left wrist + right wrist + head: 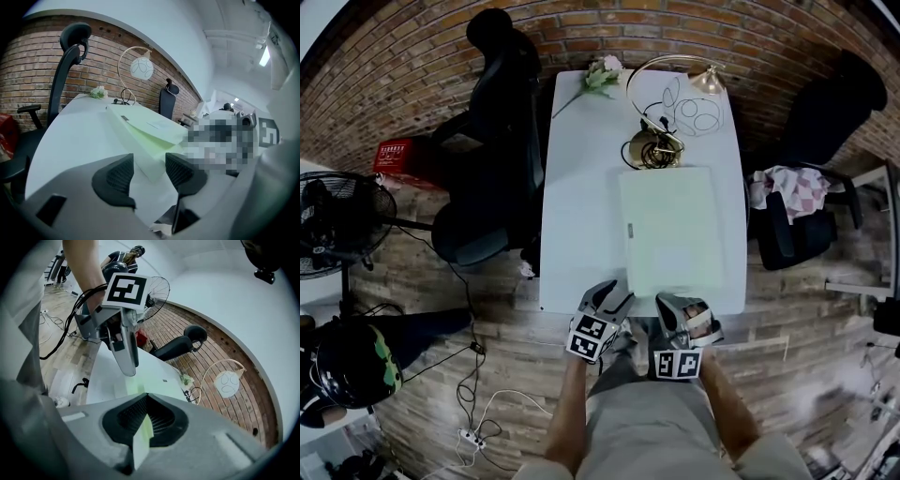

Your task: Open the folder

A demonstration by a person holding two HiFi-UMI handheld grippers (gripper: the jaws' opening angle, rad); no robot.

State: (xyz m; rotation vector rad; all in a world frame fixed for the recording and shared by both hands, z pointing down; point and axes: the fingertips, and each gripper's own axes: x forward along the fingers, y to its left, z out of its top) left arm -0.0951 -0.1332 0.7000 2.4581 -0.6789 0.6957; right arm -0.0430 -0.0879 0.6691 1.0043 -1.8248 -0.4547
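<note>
White table [581, 187] carries the job. The pale green folder [670, 230] lies flat on it, its near end at my edge of the table, so both tools reach it without stretching. My right gripper [146, 416] is clamped tight on a thin green edge of the folder, I judge the cover, pinched so I can peel it up. My left gripper [149, 171] has its jaws apart; the folder's near corner shows in the gap and the pads aren't pressing it. It's probably there to steady the lower layer. There's a small dark tab [630, 230] on the cover, too small to read. No legible writing anywhere.
</note>
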